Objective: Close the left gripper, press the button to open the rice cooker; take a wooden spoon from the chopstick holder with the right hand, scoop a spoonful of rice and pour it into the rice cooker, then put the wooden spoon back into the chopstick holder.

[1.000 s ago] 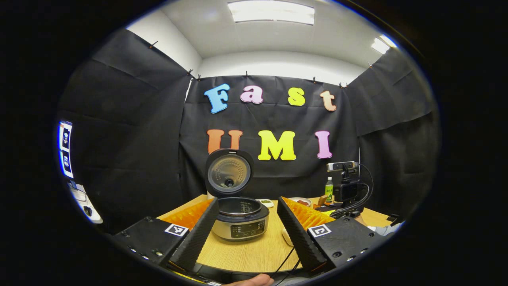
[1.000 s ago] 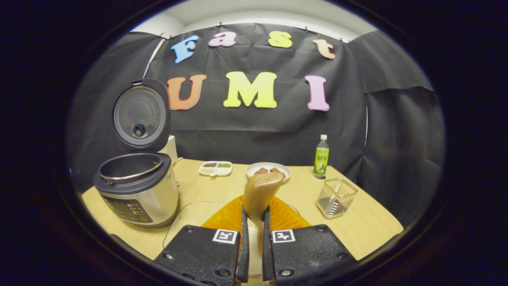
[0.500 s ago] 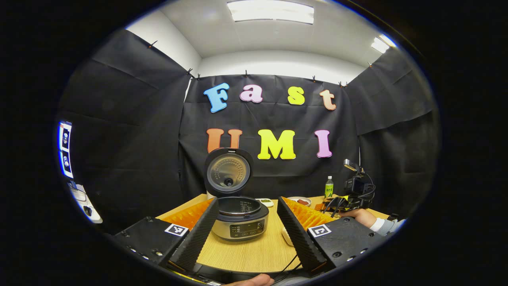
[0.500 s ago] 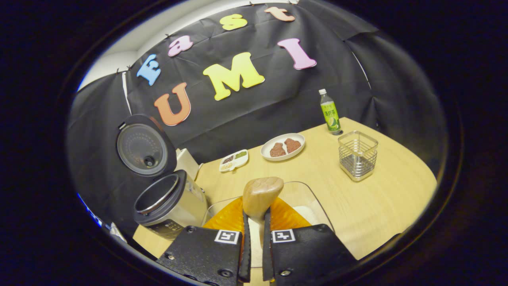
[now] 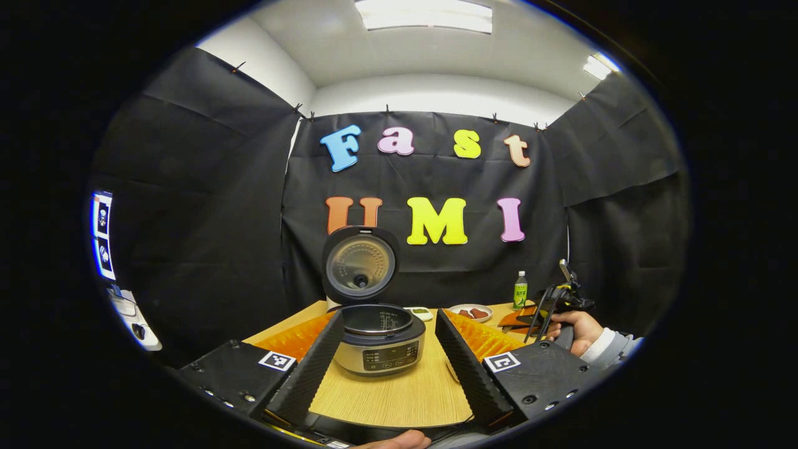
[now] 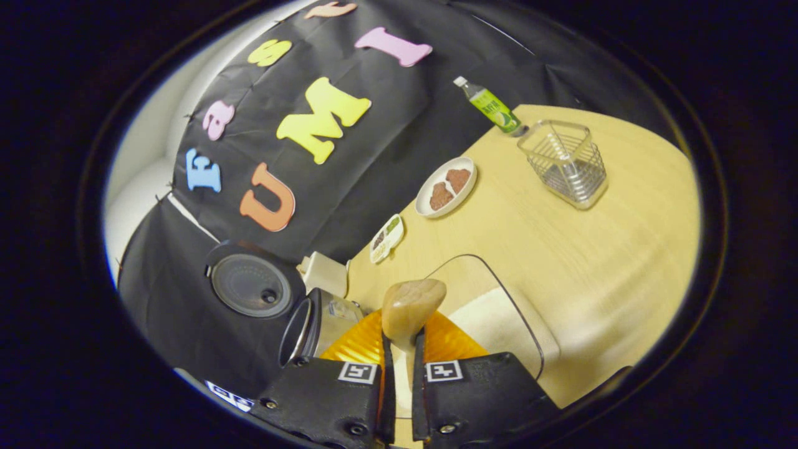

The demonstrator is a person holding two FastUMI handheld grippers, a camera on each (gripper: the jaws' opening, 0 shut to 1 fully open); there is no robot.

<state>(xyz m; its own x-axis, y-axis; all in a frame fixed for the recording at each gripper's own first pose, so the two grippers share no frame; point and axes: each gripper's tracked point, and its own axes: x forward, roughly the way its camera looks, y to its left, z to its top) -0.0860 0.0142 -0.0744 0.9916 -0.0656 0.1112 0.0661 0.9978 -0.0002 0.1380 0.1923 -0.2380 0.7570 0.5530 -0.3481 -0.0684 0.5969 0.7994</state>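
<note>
Rice cooker [image 5: 378, 340] sits lid-up at lower centre of the left gripper view, framed by the left hand-held gripper [image 5: 389, 362], fingers wide apart. In the right gripper view, the right hand-held gripper [image 6: 399, 399] clamps the wooden spoon [image 6: 411, 305] at lower centre, tilted above the rice container [image 6: 499, 324]; scooping looks next. Chopstick holder [image 6: 564, 162] stands upper right.

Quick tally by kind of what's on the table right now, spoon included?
Rice cooker: 1
Wooden spoon: 1
Chopstick holder: 1
Clear rice container: 1
Plate: 1
Divided dish: 1
Bottle: 1
Total: 7
</note>
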